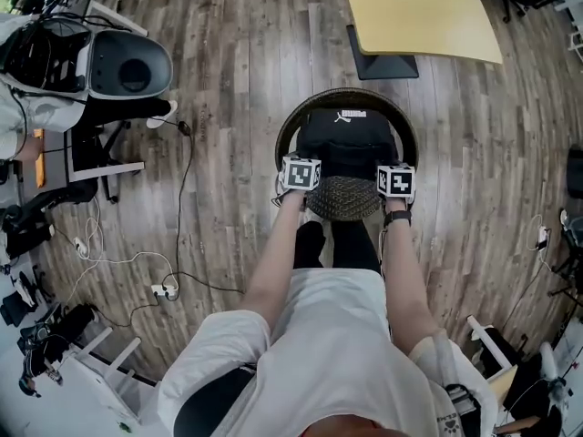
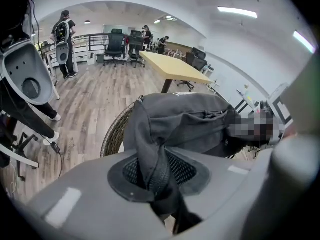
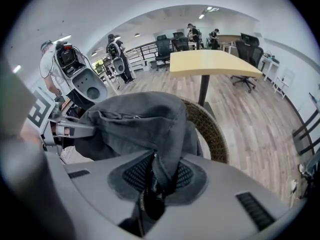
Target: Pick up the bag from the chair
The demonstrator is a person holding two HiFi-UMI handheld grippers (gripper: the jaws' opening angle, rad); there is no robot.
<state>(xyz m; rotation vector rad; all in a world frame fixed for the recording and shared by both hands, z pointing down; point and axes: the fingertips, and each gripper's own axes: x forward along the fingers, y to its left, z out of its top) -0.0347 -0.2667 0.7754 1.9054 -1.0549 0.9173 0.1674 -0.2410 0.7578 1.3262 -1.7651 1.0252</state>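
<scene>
A black bag (image 1: 349, 142) with a white logo hangs over a round wicker chair (image 1: 291, 126), lifted by both hands. My left gripper (image 1: 300, 173) is shut on the bag's left edge; in the left gripper view the dark fabric (image 2: 165, 129) is pinched between the jaws. My right gripper (image 1: 395, 181) is shut on the bag's right edge, with the bag's fabric and zipper (image 3: 160, 134) caught between its jaws. The chair rim (image 2: 112, 134) (image 3: 210, 129) shows below the bag in both gripper views.
A yellow table (image 1: 419, 12) stands just beyond the chair, with a dark base plate (image 1: 383, 62) under it. At the left are a white-and-grey machine (image 1: 118, 66), a stand and cables on the wooden floor (image 1: 228, 89). People and office chairs are far off.
</scene>
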